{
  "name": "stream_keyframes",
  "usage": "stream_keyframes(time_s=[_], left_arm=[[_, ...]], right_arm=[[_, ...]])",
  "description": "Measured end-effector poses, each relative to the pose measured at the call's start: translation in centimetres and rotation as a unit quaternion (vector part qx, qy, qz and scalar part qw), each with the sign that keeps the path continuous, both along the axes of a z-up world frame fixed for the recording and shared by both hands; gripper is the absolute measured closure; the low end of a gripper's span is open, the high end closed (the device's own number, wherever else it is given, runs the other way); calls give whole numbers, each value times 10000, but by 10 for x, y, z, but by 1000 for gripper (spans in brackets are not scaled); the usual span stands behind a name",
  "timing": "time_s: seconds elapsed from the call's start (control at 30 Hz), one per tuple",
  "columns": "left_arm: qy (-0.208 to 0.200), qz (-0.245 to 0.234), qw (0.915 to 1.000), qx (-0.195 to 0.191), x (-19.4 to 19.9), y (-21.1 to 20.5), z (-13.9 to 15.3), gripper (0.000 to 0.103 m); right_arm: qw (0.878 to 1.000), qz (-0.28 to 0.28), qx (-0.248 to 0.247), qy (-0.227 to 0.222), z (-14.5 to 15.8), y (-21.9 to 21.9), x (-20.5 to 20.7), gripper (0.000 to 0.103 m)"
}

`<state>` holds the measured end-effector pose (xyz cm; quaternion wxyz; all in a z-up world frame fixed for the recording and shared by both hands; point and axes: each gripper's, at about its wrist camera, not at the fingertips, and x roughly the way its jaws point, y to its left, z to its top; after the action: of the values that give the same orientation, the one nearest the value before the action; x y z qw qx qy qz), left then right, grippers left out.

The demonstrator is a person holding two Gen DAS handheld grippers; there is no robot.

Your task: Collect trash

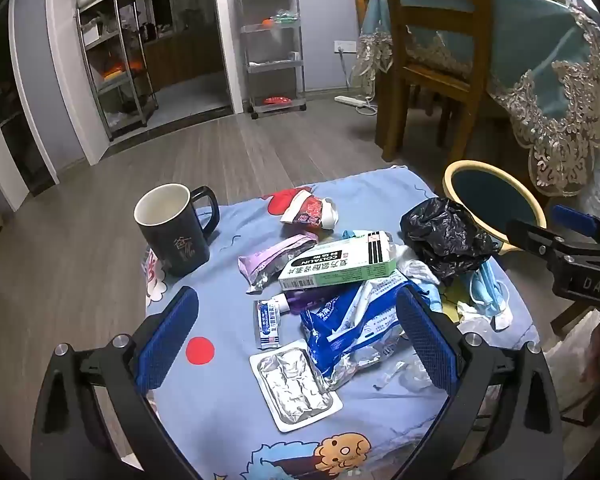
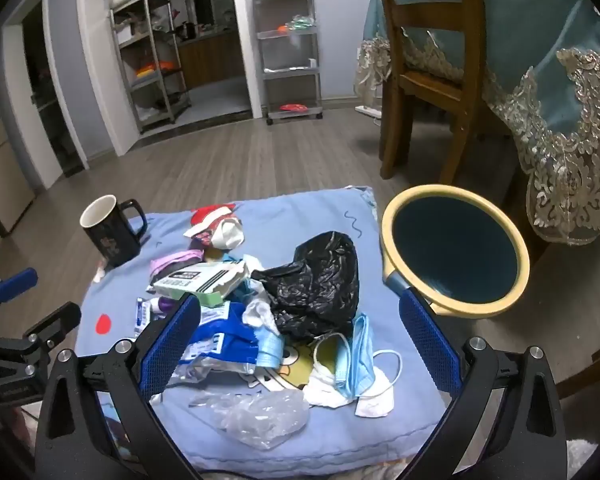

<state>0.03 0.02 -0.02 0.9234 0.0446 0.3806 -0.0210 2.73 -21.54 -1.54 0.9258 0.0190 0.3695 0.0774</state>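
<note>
A pile of trash lies on a blue cartoon cloth (image 1: pixel 220 432): a green-white medicine box (image 1: pixel 338 264), a blue foil bag (image 1: pixel 352 332), an empty blister tray (image 1: pixel 296 386), a crumpled black bag (image 1: pixel 446 236), blue face masks (image 2: pixel 358 354) and clear plastic film (image 2: pixel 260 414). A yellow-rimmed waste bin (image 2: pixel 454 250) stands just right of the cloth. My left gripper (image 1: pixel 296 340) is open above the blue bag and tray. My right gripper (image 2: pixel 300 344) is open above the masks and black bag. Neither holds anything.
A black mug (image 1: pixel 174 226) stands upright at the cloth's far left. A wooden chair (image 1: pixel 432 52) and a table with a lace-edged teal cloth (image 1: pixel 552 80) are behind the bin. Shelving racks (image 1: pixel 274 40) stand across the wood floor.
</note>
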Motion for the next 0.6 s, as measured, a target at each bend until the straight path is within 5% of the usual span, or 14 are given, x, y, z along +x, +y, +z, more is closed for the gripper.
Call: stream_keyframes(time_s=[0.6], left_arm=[[-2,-6,10000,19,-1,-3,1,6]], right_arm=[[10000,-5,-34,11,0,0,-1,4]])
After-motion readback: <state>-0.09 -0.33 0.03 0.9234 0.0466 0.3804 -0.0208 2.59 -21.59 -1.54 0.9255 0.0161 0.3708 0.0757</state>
